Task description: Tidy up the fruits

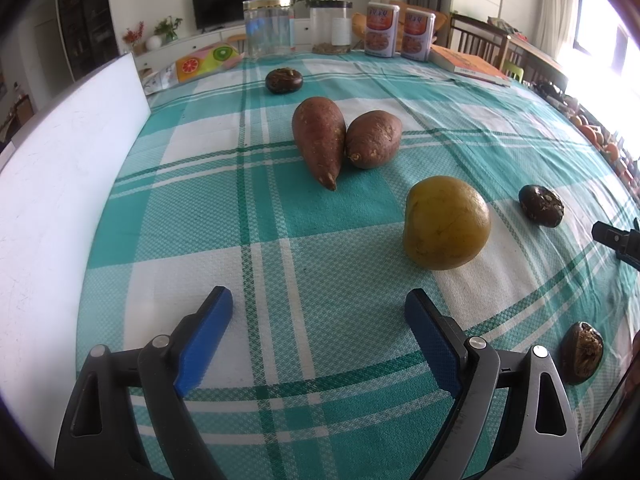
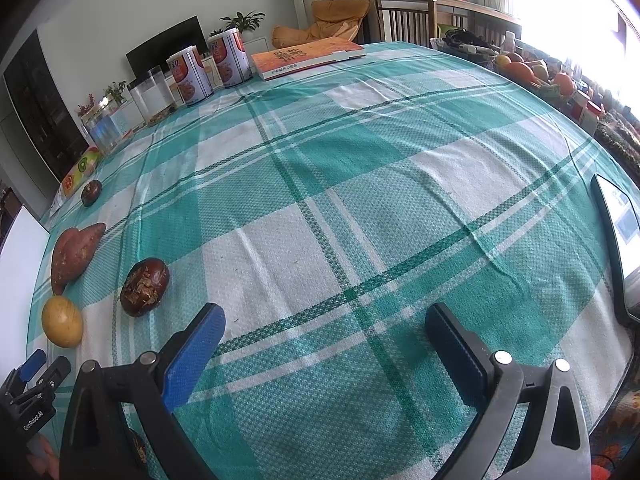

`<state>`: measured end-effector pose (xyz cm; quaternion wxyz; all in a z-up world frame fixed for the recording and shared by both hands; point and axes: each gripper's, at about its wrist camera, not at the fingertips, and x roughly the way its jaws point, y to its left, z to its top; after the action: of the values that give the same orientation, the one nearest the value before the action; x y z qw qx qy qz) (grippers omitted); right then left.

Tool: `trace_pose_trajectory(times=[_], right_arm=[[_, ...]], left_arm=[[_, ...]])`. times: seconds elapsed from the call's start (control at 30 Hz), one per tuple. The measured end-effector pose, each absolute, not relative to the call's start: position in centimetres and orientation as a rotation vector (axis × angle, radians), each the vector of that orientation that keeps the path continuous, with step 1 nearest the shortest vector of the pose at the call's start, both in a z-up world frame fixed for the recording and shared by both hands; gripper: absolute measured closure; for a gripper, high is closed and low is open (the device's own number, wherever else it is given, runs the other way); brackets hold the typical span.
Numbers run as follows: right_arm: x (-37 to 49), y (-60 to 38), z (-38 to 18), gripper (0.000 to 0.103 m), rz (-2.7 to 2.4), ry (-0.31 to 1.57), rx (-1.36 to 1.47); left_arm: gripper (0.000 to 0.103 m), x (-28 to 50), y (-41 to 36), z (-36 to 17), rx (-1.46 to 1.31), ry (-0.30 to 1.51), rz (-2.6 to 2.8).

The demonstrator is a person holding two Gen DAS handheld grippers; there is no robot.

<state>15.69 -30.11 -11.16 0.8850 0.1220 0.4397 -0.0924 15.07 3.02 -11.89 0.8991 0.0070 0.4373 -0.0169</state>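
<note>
Yellow fruit [image 1: 446,223] lies just beyond the spread, empty left hand-held gripper [image 1: 318,312].

Sweet potatoes [image 1: 320,140]: two, touching, beyond the yellow fruit [image 1: 446,222]. Yellow fruit: one. Dark wrinkled fruits [image 1: 541,205]: three, one far behind the yellow fruit, two to its right. Clear jars [image 1: 267,28]: two, far behind. Printed tins [image 1: 382,29]: two, beside the jars. Book [image 1: 468,65]: one.
</note>
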Motion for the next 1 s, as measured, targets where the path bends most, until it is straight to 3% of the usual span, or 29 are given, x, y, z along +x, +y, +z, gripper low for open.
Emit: trace_pose_trajectory(times=[1.0], right_arm=[[18.4, -32.6, -11.9, 0.0, -0.254, 0.899, 0.215]], left_arm=[[0.012, 15.1, 3.0, -11.9, 0.014, 0.905, -0.037]])
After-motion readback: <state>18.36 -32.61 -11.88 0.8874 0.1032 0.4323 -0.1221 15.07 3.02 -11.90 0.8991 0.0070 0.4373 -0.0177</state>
